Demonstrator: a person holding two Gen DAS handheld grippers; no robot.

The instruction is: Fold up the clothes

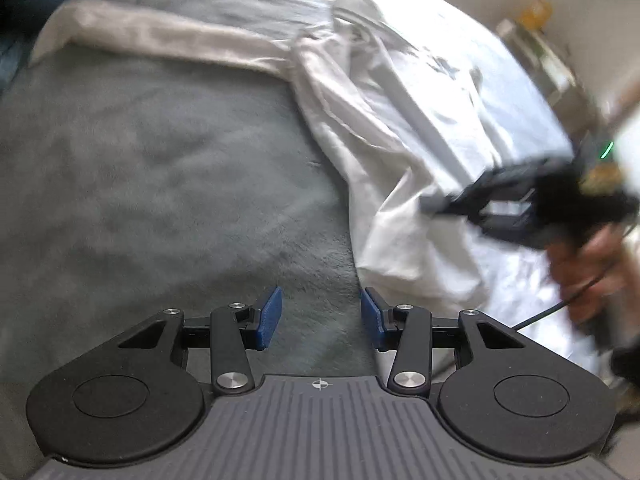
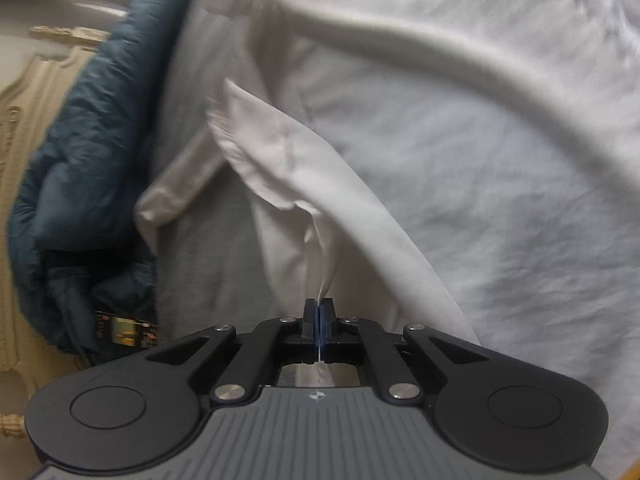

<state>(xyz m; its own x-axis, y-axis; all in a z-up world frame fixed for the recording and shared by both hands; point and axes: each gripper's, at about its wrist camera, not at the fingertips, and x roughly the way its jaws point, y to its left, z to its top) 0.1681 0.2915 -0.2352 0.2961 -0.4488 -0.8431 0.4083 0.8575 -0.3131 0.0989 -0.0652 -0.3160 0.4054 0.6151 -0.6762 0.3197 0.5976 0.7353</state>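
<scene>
On the grey blanket [image 1: 140, 168], left wrist view: white shirt [image 1: 400, 120] lies spread over the blanket's right part, crumpled w/ folds, one long sleeve [image 1: 160, 36] stretched off to the left across the blanket's far side. Left gripper [image 1: 320, 316] hovers above bare blanket just left of the shirt's near hem; blue pads [image 1: 270, 316] stand apart, nothing betw. them, not touching cloth as far as I can see. Right of the shirt, blurred: right gripper [image 1: 432, 202] in a person's hand [image 1: 584, 268], its tip at the shirt's right-hand edge. Beyond the blanket's far right corner, a shelf w/ sth yellow, too blurred to tell.

Right wrist view: right gripper [image 2: 319, 312] has its fingers clenched tight on a thin pinch of the white shirt [image 2: 360, 208]; fabric rises from the pads in a taut peak, a bit shows thru behind them too. Rest of the shirt drapes away over the grey blanket [image 2: 208, 272], collar/placket area toward the top, a sleeve or edge curving across upper right. Left of the blanket: dark teal quilt [image 2: 88, 152], bunched up, touching the blanket edge. Past the quilt, cream carved furniture [image 2: 24, 160].
</scene>
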